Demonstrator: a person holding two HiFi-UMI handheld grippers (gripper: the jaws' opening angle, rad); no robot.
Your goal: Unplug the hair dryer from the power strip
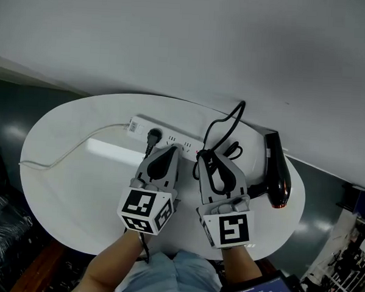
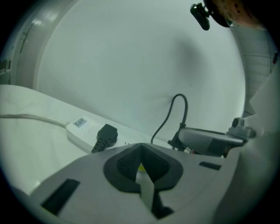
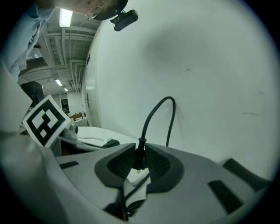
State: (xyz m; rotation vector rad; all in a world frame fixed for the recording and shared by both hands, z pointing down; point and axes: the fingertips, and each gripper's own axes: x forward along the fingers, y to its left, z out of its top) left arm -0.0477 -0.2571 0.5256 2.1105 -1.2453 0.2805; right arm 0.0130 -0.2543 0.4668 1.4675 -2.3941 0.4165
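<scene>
The white power strip (image 1: 138, 124) is lying along the far edge of the white oval table (image 1: 58, 191), close to the wall (image 1: 176, 38). Its white cable (image 1: 78, 148) is trailing off toward the table's left edge. A second black plug (image 1: 154, 135) is sitting in a socket near the strip's left end.

The right gripper (image 1: 203, 157) is reaching over the strip's right part and is clamping the black hair dryer plug (image 3: 139, 157) between its pads, with the jaws closed on it. The black cord (image 1: 232, 123) is arching up out of that grip and curving back down toward the far edge. Whether the plug's prongs are out of the socket is hard to tell.

The black hair dryer (image 1: 277, 172) is lying near the table's right edge, just beside the right gripper.

The left gripper (image 1: 172, 148) is hovering over the middle of the strip, its jaws drawn together at the tips with nothing clamped between them. White surface is showing through the narrow gap behind the tips.
</scene>
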